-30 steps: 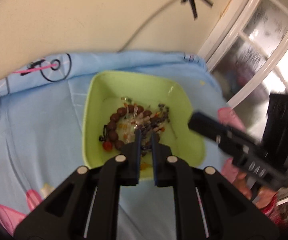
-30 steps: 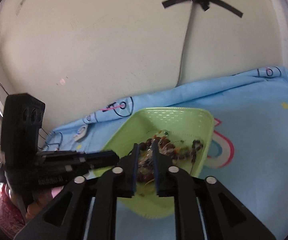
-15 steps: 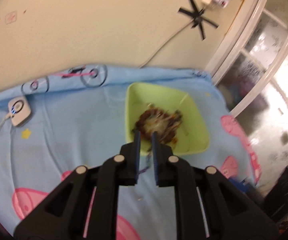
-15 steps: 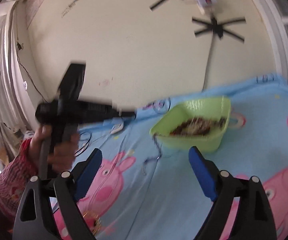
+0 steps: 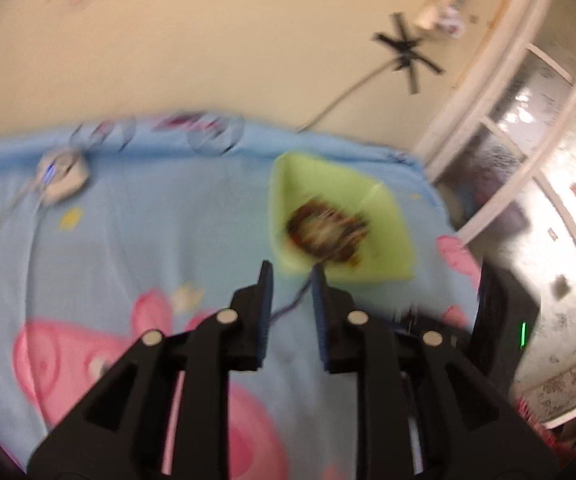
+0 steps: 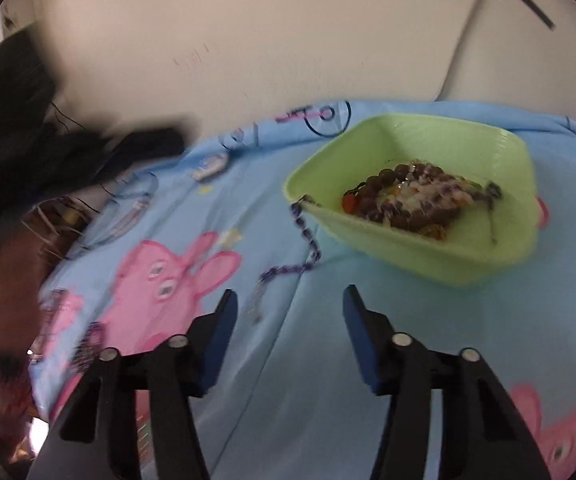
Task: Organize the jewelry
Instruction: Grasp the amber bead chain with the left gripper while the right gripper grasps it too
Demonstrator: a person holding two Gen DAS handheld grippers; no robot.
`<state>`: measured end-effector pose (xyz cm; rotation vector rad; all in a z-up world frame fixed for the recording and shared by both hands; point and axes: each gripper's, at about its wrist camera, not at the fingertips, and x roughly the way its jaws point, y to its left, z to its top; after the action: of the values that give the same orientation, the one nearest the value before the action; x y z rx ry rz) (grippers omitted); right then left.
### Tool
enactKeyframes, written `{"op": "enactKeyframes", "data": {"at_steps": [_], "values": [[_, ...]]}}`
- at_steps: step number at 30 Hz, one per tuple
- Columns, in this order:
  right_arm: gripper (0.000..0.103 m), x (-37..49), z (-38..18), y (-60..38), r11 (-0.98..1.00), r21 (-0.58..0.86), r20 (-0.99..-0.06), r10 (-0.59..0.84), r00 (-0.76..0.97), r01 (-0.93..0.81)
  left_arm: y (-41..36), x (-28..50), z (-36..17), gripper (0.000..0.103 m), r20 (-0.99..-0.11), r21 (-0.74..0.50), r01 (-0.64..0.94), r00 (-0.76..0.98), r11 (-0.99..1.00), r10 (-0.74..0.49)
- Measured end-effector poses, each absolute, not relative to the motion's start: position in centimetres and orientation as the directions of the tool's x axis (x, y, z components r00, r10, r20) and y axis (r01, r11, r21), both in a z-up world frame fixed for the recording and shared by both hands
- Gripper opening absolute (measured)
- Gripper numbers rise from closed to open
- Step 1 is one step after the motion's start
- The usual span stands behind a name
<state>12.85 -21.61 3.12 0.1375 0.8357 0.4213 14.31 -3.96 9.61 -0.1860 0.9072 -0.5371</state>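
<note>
While my left gripper (image 5: pixel 289 276) is opening, nothing pinched, a purple bead strand (image 6: pixel 307 236) trails from the green tray's (image 6: pixel 427 252) near-left rim onto the blue blanket (image 6: pixel 307 380); my right gripper (image 6: pixel 288 300) is closing, spread and empty.

Green tray (image 6: pixel 427 252), purple beaded strand (image 6: pixel 305 236) draped over rim

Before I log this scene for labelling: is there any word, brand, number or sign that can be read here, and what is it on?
None can be read.
blue cartoon blanket: pink pig pictures and bicycle drawings only, no lettering.
green tray: no print visible.
small white device: a blue light, any marking too blurred.
black device: a green light, no legible text.
</note>
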Motion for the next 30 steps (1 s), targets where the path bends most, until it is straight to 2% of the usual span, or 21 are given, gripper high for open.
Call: {"op": "enactKeyframes", "data": {"at_steps": [3,4,5,7,10,12,15,16,18,20,24,26,28,30], "values": [[0.019,15.3,1.9,-20.3,0.911,0.284,-0.722,0.408,0.56,-0.298,-1.2,12.9,6.9,0.018,-0.726,-0.372,0.299,0.496,0.878,-0.477],[0.005,15.8,1.5,-20.0,0.906,0.298,-0.725,0.42,0.546,-0.3,-0.8,12.7,6.4,0.018,-0.731,-0.375,0.29,0.491,0.881,-0.473],[0.0,16.1,1.3,-19.9,0.895,0.329,-0.723,0.443,0.529,-0.301,-0.3,12.5,5.9,0.018,-0.736,-0.379,0.282,0.485,0.881,-0.472],[0.0,15.7,2.1,-19.9,0.838,0.436,-0.68,0.546,0.49,-0.328,0.3,12.4,5.6,0.018,-0.736,-0.383,0.283,0.482,0.879,-0.476],[0.0,14.7,6.1,-20.8,0.794,0.487,-0.588,0.606,0.536,-0.365,0.5,12.2,6.1,0.018,-0.718,-0.393,0.3,0.49,0.869,-0.494],[0.0,15.0,9.4,-22.6,0.802,0.481,-0.54,0.59,0.6,-0.355,0.4,12.1,6.7,0.018,-0.7,-0.41,0.315,0.493,0.856,-0.517],[0.0,16.9,12.6,-25.4,0.865,0.406,-0.552,0.488,0.676,-0.293,0.2,11.5,7.7,0.018,-0.675,-0.421,0.343,0.5,0.84,-0.542],[0.0,17.7,12.7,-25.9,0.882,0.381,-0.573,0.462,0.678,-0.278,0.3,11.1,8.0,0.018,-0.67,-0.418,0.353,0.503,0.837,-0.547],[0.0,20.0,11.0,-26.6,0.936,0.265,-0.697,0.352,0.624,-0.231,0.9,10.3,8.6,0.018,-0.661,-0.412,0.362,0.514,0.836,-0.548],[0.0,20.6,8.7,-27.4,0.966,0.197,-0.779,0.259,0.571,-0.168,2.2,9.2,8.9,0.018,-0.651,-0.406,0.365,0.528,0.838,-0.545],[0.0,15.7,7.6,-28.9,0.938,0.286,-0.722,0.346,0.599,-0.196,5.5,6.9,8.9,0.021,-0.655,-0.38,0.344,0.555,0.859,-0.512],[0.009,13.0,7.8,-29.2,0.922,0.322,-0.663,0.381,0.645,-0.215,7.2,6.1,8.4,0.022,-0.67,-0.374,0.316,0.558,0.872,-0.489],[0.012,10.1,7.7,-28.8,0.901,0.351,-0.603,0.426,0.674,-0.255,8.7,5.0,7.8,0.022,-0.683,-0.37,0.288,0.56,0.883,-0.469],[0.012,7.7,6.9,-27.8,0.865,0.398,-0.581,0.496,0.645,-0.306,9.6,4.1,7.3,0.022,-0.688,-0.374,0.271,0.561,0.887,-0.461]]}}
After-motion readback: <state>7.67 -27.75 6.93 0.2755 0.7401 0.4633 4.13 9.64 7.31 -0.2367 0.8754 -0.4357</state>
